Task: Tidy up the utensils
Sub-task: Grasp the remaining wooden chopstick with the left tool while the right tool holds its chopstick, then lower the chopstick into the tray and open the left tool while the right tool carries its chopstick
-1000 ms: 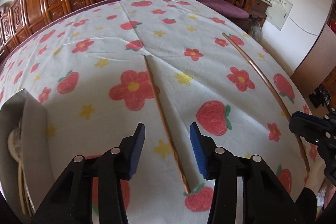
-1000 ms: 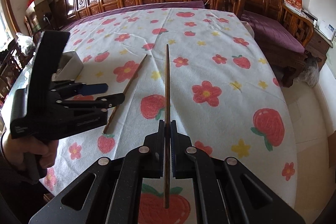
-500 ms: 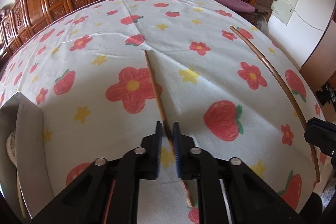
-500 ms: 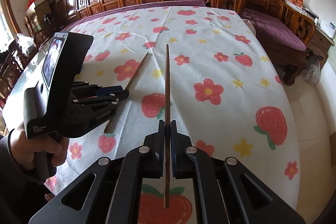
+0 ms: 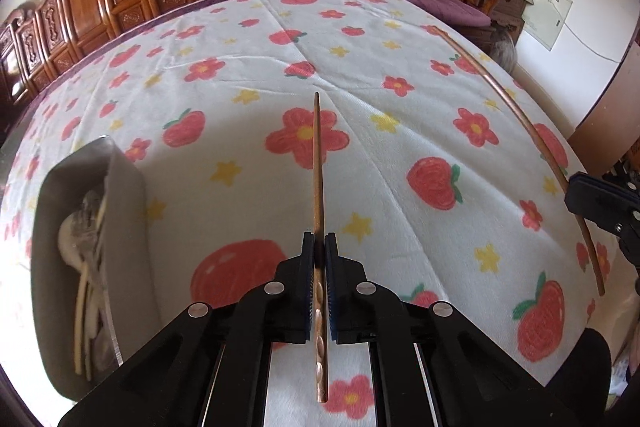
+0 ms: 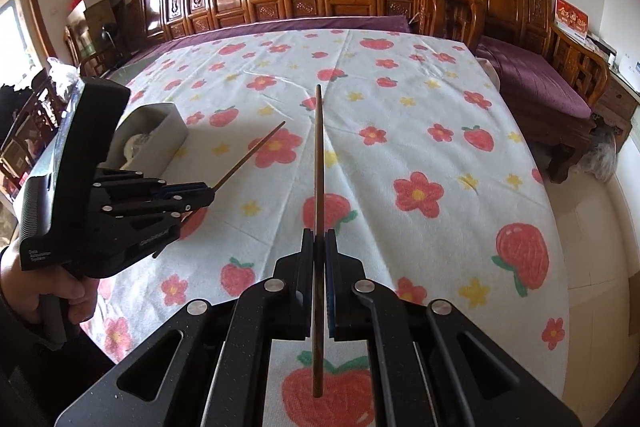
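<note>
Inside the grey utensil box [image 5: 72, 267], the spoons [image 5: 86, 251] blur together, count unclear; the box's near end runs off the left wrist view's edge.

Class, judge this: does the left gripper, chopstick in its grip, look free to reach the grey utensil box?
Probably yes. The left gripper holds its chopstick beside the grey utensil box, with only bare tablecloth between.

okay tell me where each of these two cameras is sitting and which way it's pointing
Left wrist: rides the left gripper, facing along its chopstick over the flowered tablecloth; jaws shut.
Right wrist: rides the right gripper, facing the carved chairs; the person's left hand shows.
Shared: both chopsticks, grey utensil box, each other's gripper.
</note>
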Demonstrator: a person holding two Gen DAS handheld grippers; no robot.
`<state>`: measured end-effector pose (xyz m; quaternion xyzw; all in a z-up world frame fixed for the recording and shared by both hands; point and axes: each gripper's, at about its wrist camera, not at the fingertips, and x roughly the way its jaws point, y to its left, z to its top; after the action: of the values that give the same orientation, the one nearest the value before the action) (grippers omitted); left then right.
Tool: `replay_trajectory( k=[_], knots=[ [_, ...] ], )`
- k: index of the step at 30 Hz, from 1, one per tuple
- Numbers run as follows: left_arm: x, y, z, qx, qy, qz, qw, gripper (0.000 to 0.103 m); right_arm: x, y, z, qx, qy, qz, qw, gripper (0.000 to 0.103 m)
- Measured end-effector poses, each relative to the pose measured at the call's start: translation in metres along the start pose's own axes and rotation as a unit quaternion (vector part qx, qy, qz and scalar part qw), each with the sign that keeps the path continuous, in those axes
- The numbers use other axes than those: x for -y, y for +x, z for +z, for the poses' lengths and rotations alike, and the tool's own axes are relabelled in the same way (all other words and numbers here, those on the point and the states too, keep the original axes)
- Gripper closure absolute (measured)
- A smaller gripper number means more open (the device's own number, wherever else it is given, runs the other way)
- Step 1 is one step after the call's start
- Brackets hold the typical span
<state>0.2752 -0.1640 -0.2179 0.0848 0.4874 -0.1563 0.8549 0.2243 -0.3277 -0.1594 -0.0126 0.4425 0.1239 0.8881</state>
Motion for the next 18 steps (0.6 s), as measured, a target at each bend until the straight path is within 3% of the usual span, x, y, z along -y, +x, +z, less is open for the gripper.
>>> replay_trajectory(
  k=[18],
  knots=[
    [-0.029,-0.092,-0.016,0.052,-0.010,0.006,0.9986,0.098,-0.050,-0.016,-0.002,0.009,-0.051,0.027,0.998,0.097]
  ],
)
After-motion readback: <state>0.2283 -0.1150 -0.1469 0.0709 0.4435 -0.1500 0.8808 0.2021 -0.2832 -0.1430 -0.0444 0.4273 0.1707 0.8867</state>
